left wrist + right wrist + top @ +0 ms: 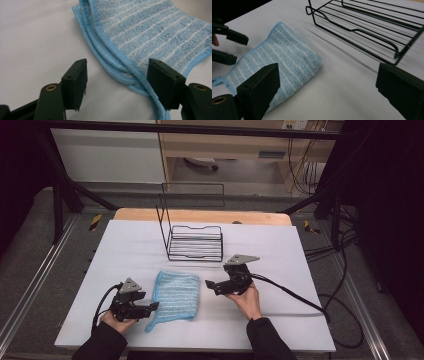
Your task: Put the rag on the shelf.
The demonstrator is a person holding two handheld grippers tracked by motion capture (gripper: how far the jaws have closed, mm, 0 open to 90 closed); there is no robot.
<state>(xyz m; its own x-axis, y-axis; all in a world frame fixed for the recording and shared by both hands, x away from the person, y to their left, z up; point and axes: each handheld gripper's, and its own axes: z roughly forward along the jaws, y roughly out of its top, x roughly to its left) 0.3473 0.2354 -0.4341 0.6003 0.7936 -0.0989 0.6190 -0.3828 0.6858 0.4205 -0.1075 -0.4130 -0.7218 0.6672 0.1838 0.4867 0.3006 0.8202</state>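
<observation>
Folded blue cloth [174, 296] with thin white stripes lies on the white bench [280, 255], toward the near side and a little left of centre. One loose corner trails off at its near left end. Its bound hem shows in stacked layers in the left gripper view [117, 67].

Left tongs [152, 307] sit just left of the cloth, held low over the bench in the person's left hand [116, 321]. Their jaws are spread; in the left gripper view one jaw stands over bare bench and the other over the cloth's hemmed edge, gripping nothing.

Right tongs [210, 285] are just right of the cloth, pointing left toward it, held in the person's right hand [248, 301]. Their jaws are also spread wide with nothing between them.

Farther back, near the bench's centre, stands a black wire rack [196, 245] with a tall upright frame at its left far side. A black cable [295, 296] trails right from the right tongs.
</observation>
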